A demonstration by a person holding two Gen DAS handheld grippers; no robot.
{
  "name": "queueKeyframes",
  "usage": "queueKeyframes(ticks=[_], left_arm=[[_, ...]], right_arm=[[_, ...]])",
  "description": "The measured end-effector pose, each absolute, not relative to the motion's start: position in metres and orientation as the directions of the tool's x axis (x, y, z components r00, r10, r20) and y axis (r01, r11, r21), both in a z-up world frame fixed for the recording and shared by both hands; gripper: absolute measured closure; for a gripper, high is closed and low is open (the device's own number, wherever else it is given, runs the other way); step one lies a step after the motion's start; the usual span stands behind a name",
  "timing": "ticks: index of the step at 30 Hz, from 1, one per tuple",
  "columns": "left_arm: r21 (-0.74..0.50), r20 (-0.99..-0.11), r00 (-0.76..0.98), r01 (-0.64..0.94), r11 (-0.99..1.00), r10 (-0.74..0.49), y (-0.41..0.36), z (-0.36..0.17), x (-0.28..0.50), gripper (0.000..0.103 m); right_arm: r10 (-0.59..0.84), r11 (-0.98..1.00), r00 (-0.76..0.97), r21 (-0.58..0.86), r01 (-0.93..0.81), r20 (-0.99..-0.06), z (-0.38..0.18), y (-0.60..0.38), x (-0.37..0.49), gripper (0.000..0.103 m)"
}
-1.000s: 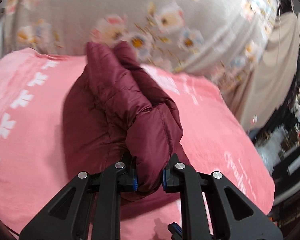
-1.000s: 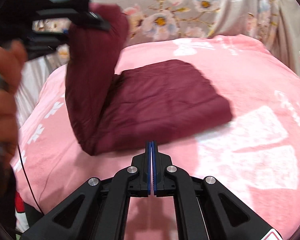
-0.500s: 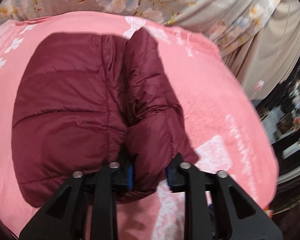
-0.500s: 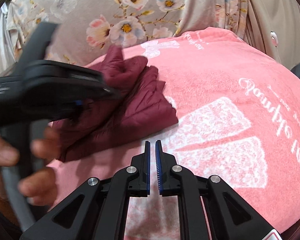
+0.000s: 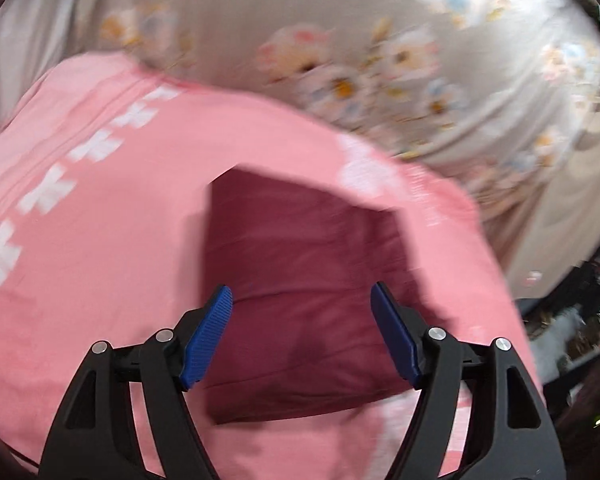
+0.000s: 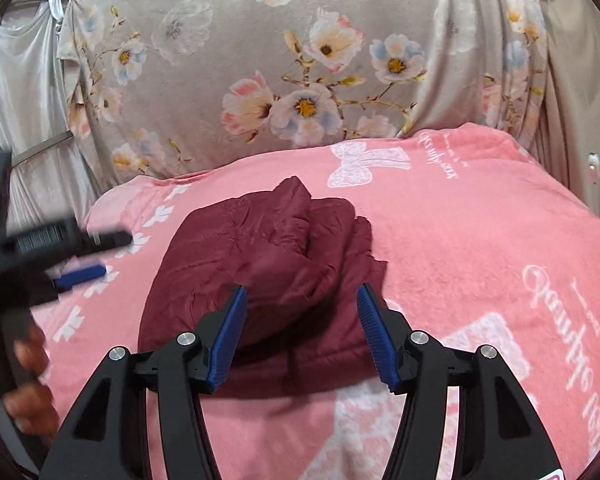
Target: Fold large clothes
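Observation:
A maroon puffer jacket (image 6: 268,268) lies folded in a compact bundle on the pink blanket (image 6: 480,248). It also shows in the left wrist view (image 5: 300,292), blurred. My left gripper (image 5: 300,328) is open and empty, just above the near part of the jacket. In the right wrist view the left gripper (image 6: 80,256) sits left of the bundle, held by a hand. My right gripper (image 6: 300,332) is open and empty, its blue pads (image 6: 230,336) on either side of the bundle's near edge.
A grey floral curtain (image 6: 300,60) hangs behind the blanket-covered surface. A beige cloth (image 5: 560,208) hangs at the right in the left wrist view. Dark clutter (image 5: 580,340) lies past the blanket's right edge.
My left gripper has let go of the jacket sleeve and opened, drawing back to the left. My right gripper has opened from nearly shut. The jacket now lies folded flat.

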State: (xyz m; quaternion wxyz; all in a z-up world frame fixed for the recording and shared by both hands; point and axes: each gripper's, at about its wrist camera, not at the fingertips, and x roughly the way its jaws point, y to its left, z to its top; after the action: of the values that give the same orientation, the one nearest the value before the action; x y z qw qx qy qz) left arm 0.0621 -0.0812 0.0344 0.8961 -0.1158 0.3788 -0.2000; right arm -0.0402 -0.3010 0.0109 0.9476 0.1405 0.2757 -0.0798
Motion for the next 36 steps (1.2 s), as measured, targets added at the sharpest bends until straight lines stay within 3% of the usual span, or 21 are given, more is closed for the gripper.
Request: queueKeyframes(ticks=[7, 8, 11, 14, 24, 36], left_arm=[[-0.338, -0.721, 0.573, 0.2, 0.92, -0.389, -0.074, -0.01, 0.073, 0.035], [-0.334, -0.723, 0.572, 0.202, 0.921, -0.387, -0.079, -0.011, 0.074, 0.035], [-0.324, -0.725, 0.572, 0.207, 0.923, -0.383, -0.088, -0.011, 0.078, 0.035], [-0.321, -0.715, 0.581, 0.22, 0.921, -0.388, -0.097, -0.003, 0.081, 0.035], [-0.252, -0.728, 0.577, 0.277, 0.927, -0.37, -0.158, -0.009, 0.102, 0.035], [-0.1, -0.758, 0.599, 0.287, 0.953, -0.26, -0.192, -0.042, 0.11, 0.031]], right_arm=[[0.004, 0.941, 0.807, 0.275, 0.197, -0.591, 0.001, -0.302, 0.005, 0.046], [0.01, 0.941, 0.799, 0.277, 0.197, -0.601, -0.002, -0.302, 0.01, 0.05], [0.023, 0.943, 0.776, 0.27, 0.192, -0.63, -0.01, -0.304, 0.021, 0.088], [-0.009, 0.937, 0.791, 0.271, 0.221, -0.611, -0.006, -0.317, 0.012, 0.095], [-0.085, 0.899, 0.726, 0.262, 0.352, -0.682, -0.053, -0.365, -0.007, 0.097], [-0.062, 0.89, 0.685, 0.271, 0.368, -0.726, -0.102, -0.372, 0.002, 0.096]])
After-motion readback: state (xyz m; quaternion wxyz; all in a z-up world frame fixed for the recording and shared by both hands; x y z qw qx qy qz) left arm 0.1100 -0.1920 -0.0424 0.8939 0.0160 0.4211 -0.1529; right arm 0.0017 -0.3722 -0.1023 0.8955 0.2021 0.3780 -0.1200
